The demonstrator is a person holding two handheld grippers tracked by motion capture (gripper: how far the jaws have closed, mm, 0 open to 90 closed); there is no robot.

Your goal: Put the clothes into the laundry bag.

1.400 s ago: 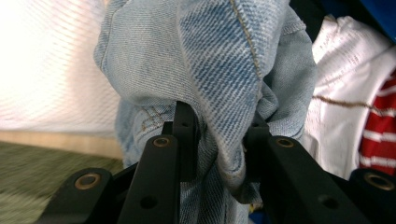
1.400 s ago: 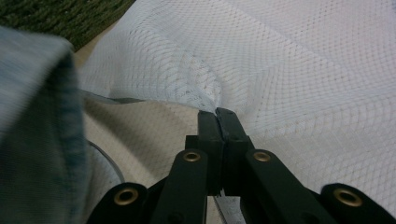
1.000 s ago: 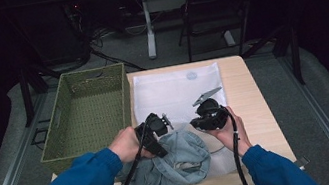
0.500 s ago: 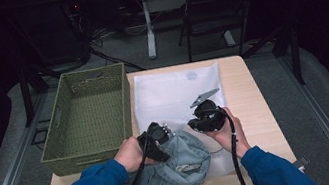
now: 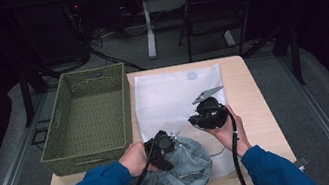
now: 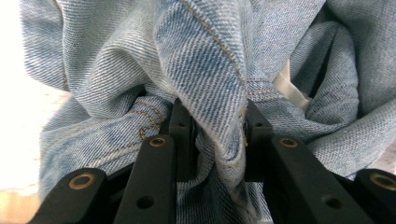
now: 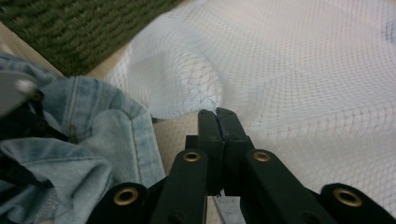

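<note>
Left gripper [image 5: 173,141] lowered onto jeans [image 5: 181,176], jaws opening

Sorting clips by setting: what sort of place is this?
Probably a lab or workshop recording station: a small wooden table amid dark curtains, cables on the grey floor, a black metal chair behind.

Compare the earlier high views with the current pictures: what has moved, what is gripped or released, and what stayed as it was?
The left gripper has sunk with the denim garment toward the table's near edge; its jaws have just been opening, though a denim fold still sits pinched between them. The right gripper stays shut on the white mesh bag, holding its edge lifted. The green basket has not moved.
</note>
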